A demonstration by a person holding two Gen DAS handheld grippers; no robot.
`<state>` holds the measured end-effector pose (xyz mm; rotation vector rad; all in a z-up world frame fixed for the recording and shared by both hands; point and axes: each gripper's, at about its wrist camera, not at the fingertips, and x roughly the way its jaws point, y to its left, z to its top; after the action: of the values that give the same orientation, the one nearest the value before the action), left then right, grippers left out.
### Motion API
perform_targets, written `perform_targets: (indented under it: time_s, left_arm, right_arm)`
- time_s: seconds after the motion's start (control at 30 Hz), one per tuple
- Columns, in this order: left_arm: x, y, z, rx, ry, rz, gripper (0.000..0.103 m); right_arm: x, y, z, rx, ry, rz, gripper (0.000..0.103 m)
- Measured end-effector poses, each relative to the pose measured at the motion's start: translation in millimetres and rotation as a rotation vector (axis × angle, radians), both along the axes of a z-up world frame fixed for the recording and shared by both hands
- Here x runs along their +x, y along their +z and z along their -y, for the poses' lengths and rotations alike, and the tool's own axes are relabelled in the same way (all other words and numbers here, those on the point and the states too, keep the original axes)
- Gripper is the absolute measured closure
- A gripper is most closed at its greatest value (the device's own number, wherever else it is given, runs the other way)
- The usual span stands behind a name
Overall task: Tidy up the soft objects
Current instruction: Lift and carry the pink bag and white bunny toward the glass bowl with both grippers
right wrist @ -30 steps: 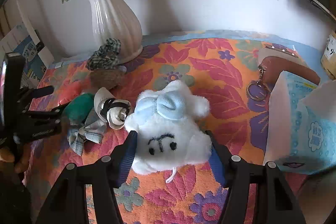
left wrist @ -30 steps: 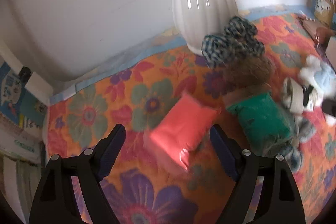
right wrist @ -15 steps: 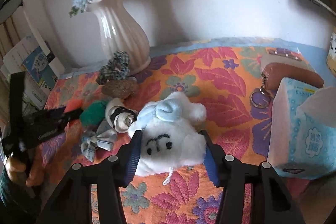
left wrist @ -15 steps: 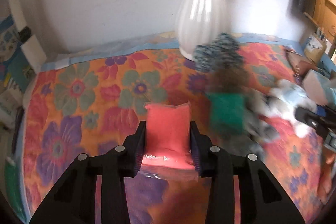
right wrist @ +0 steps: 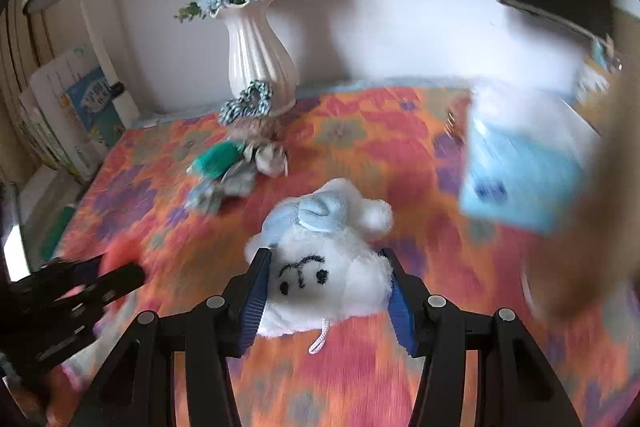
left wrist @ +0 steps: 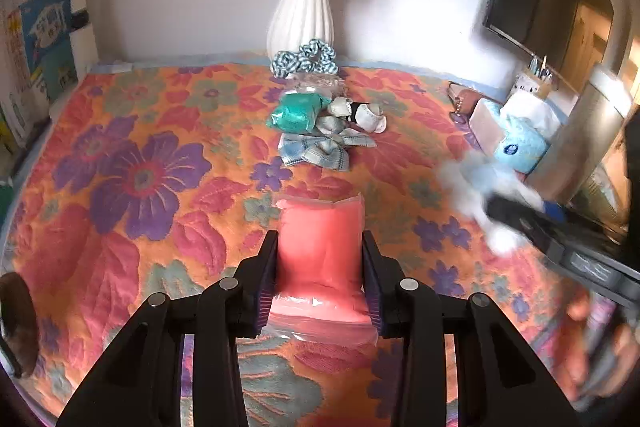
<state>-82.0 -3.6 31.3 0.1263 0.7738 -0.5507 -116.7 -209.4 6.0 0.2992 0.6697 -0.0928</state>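
Note:
My left gripper is shut on a soft red pouch, its pads pressing both sides, above the floral cloth. My right gripper is shut on a white plush toy with a blue bow; in the left wrist view the same toy is a blur at the right. A pile of soft things stays near the vase: a teal pouch, a checked scrunchie, a blue plaid bow and a small white item.
A white ribbed vase with blue flowers stands at the back against the wall. A blue tissue box and a brown pouch lie at the right edge. Books lean at the left.
The left gripper closed on the red pouch and drew it back from the pile. The right gripper tightened on the white plush and pulled it back and right; both views widened.

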Motion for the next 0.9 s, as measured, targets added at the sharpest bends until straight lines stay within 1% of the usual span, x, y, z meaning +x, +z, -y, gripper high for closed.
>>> perform_targets:
  time_s: [0.07,0.1,0.17,0.2,0.27,0.3,0.33,0.37,0.43,0.5,0.57,0.63,0.67,0.7,0.73,0.77,0.83,0.9]
  left_arm:
    - [-6,-4,6,0.068,0.028,0.06,0.068]
    - [-6,-4,9,0.078,0.022,0.066,0.068]
    - [-8,-4,6,0.061,0.0,0.063,0.068]
    - [-7,-4,4,0.049,0.0,0.054,0.068]
    - [-5,-4,-2,0.024,0.006,0.032,0.068]
    - [-3,-5,-5,0.008,0.007,0.018,0.068]
    - [-2,-5,-6,-0.002,0.011,0.011,0.068]
    - [-1,-5,-9,-0.013,0.014,0.008,0.068]
    - [-3,-5,-8,-0.019,0.009,0.009,0.068]
    - [-3,-5,-6,-0.016,-0.005,0.007,0.068]
    - [-3,-7,-5,-0.012,-0.014,0.001,0.068]
    - [-2,-8,-3,-0.004,-0.014,-0.007,0.068]
    - [-1,-8,-3,-0.001,-0.015,-0.009,0.068]
    - [-1,-9,-3,0.003,-0.015,-0.011,0.068]
    - [-1,-9,-2,0.008,-0.014,-0.011,0.068]
    - [-1,-9,-2,0.011,-0.014,-0.011,0.068]
    - [-1,-10,-1,0.025,-0.011,-0.01,0.068]
    - [-1,-11,2,0.047,-0.007,-0.006,0.068]
  right_arm:
    - [-15,-8,1,0.069,0.015,-0.038,0.05]
    - [-19,-15,3,0.123,0.025,-0.073,0.05]
    - [-30,-26,7,0.223,0.037,-0.1,0.049]
    - [-34,-27,7,0.242,0.044,-0.094,0.048]
    - [-42,-27,5,0.259,0.068,-0.082,0.032]
    - [-45,-26,3,0.265,0.08,-0.083,0.028]
    - [-48,-26,2,0.265,0.08,-0.083,0.021]
    - [-50,-23,0,0.249,0.066,-0.079,0.019]
    - [-48,-20,-1,0.216,0.051,-0.082,0.019]
    - [-40,-17,-3,0.162,0.034,-0.095,0.018]
    - [-31,-16,-3,0.136,0.02,-0.106,0.017]
    - [-17,-23,-6,0.116,0.001,-0.151,0.017]
    - [-11,-27,-10,0.082,-0.028,-0.168,0.018]
    - [-11,-26,-14,0.046,-0.046,-0.157,0.022]
    - [-11,-26,-19,0.017,-0.053,-0.15,0.041]
    - [-12,-27,-26,-0.027,-0.043,-0.146,0.046]
    - [-17,-26,-33,-0.067,-0.032,-0.129,0.052]
    - [-29,-26,-35,-0.054,-0.006,-0.107,0.053]
